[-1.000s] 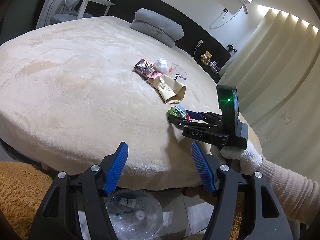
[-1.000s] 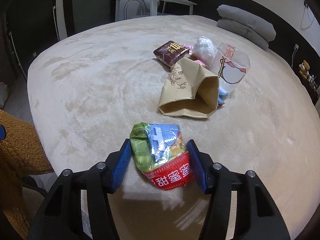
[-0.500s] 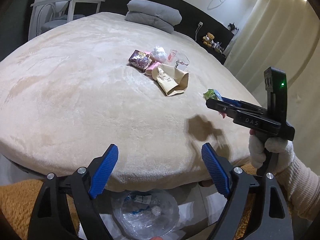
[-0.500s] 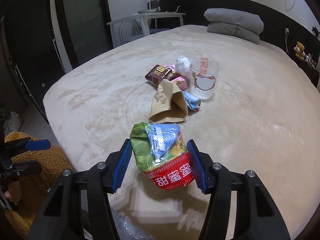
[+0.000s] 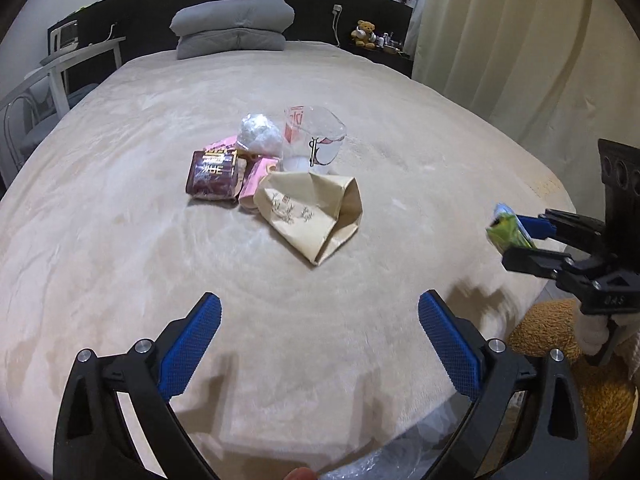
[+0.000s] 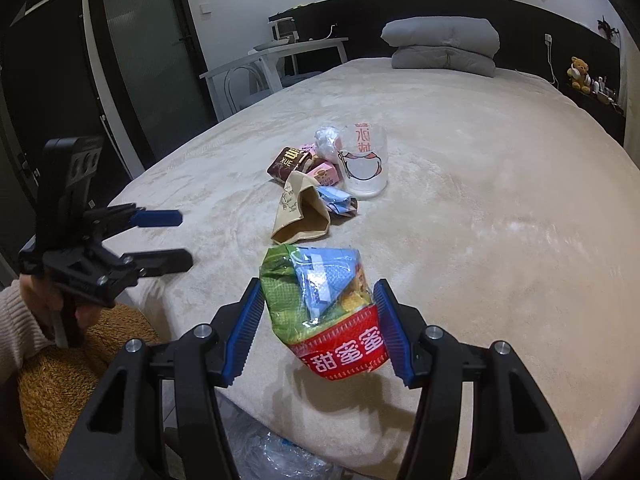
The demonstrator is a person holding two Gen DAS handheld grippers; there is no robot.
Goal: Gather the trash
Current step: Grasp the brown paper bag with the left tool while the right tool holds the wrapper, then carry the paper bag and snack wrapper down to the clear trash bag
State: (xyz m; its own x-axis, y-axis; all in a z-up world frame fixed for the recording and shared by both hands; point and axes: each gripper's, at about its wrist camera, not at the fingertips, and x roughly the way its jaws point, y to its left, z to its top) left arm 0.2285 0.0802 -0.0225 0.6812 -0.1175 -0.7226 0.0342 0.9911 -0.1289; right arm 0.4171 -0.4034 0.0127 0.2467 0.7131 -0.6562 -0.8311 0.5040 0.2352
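Right wrist view: a crumpled green, blue and red snack wrapper (image 6: 326, 312) sits clamped between the blue-padded fingers of the right gripper (image 6: 320, 330), held clear above the near edge of the beige plush bed (image 6: 480, 184). In the left wrist view the same wrapper (image 5: 508, 232) shows as a green sliver at the tips of that gripper (image 5: 516, 240), off the bed's right corner.

Farther up the bed lies a cluster of remaining trash: a tan paper bag (image 5: 312, 212) lying on its side with its mouth open, a clear plastic cup with red printing (image 5: 314, 144) standing upright just behind it, a dark brown snack packet (image 5: 214, 176), a small pink carton (image 5: 258, 176) between packet and bag, a white crumpled plastic wad (image 5: 258, 138) beside the cup, and a crushed blue wrapper (image 6: 338, 202) touching the bag's mouth.

The left gripper (image 5: 320, 344) hovers over the bed's near edge, fingers spread wide and empty. Two stacked grey pillows (image 5: 232, 28) rest at the dark headboard.
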